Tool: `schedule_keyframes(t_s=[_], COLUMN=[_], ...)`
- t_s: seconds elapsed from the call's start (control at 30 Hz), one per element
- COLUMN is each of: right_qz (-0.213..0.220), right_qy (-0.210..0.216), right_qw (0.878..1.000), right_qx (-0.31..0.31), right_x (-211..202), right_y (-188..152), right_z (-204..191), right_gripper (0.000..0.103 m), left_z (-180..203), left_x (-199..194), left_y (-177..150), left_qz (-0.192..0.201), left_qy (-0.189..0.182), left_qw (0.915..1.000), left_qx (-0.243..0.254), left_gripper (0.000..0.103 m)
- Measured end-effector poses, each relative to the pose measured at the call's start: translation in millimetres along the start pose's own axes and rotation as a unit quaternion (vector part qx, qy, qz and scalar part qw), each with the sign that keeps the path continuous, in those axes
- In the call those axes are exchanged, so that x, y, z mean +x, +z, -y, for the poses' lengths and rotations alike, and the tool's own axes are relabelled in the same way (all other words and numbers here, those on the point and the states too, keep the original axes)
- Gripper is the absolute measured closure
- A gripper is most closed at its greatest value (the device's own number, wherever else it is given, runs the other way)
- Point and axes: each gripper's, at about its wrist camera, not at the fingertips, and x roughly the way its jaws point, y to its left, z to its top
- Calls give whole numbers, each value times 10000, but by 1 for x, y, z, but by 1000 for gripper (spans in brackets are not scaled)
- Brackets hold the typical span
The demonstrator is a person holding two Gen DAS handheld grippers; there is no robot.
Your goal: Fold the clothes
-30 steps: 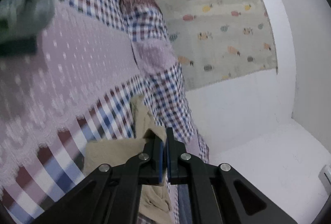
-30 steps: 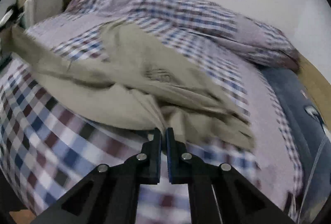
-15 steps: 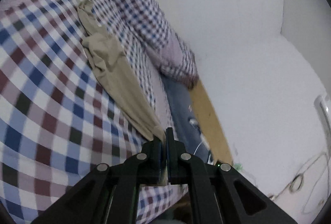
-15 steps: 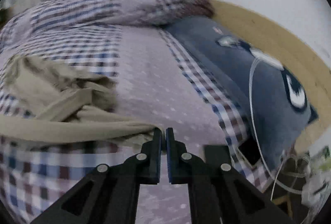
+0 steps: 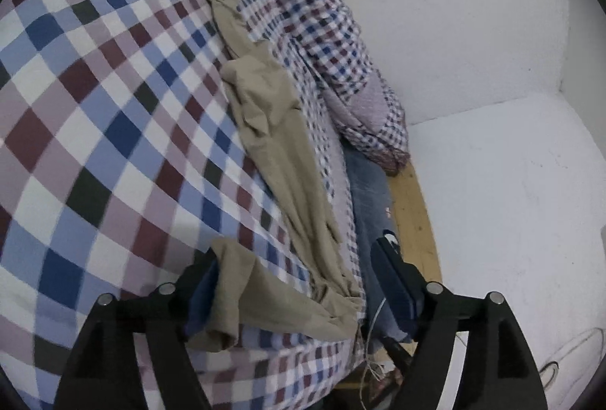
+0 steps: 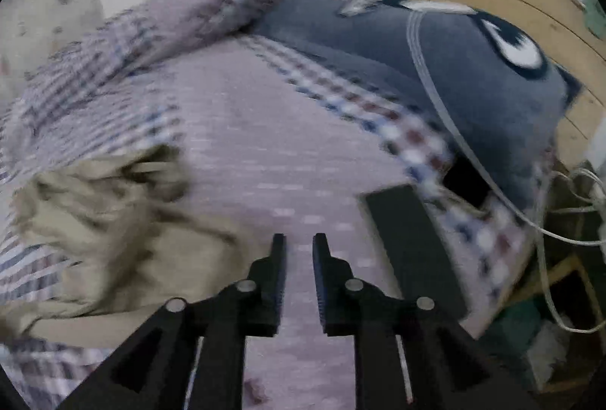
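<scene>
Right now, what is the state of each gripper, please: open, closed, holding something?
Left gripper: open; the beige cloth garment lies between its jaws, not clamped.
Right gripper: open, holding nothing.

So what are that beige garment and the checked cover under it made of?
The beige garment looks like thin, matte woven cloth, perhaps cotton: it creases softly and lies limp. The checked cover seems a printed, matte fabric, possibly a cotton blend; the exact fibre can't be told.
</scene>
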Motion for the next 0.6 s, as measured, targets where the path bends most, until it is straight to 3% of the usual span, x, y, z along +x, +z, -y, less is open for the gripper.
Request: schedule_keyframes(t_s=[0.1, 0.17, 0.2, 0.3, 0.47, 0.57, 0.6], right_qz=[56, 40, 25, -11, 8, 1, -8], right_qy=[861, 1440, 1730, 2537, 3060, 3036, 3012], right_qw=[9948, 9844, 9763, 9363, 8722, 8542, 8534], right_qx=[-541, -1007, -1302, -2431, -3815, -4221, -4255], right_x=[-5, -6, -6, -4, -2, 3, 7], right_y=[-18, -33, -44, -91, -151, -175, -178], right_z=[-72, -123, -151, -251, -358, -384, -384], right_gripper=[73, 68, 66, 55, 51, 51, 51], left_z=[-4, -7, -8, -11, -8, -2, 0], left_x=[6, 10, 12, 16, 21, 23, 24], left_y=[4, 8, 9, 12, 19, 21, 22], left_qz=[-42, -42, -53, -96, -199, -197, -178], left_qy=[-20, -38, -22, 1, 30, 60, 60], left_qw=[10000, 10000, 10000, 9999, 9997, 9995, 9995], left_qx=[-33, -40, -35, -37, 108, 240, 269], left_gripper=[21, 21, 21, 21, 21, 21, 21])
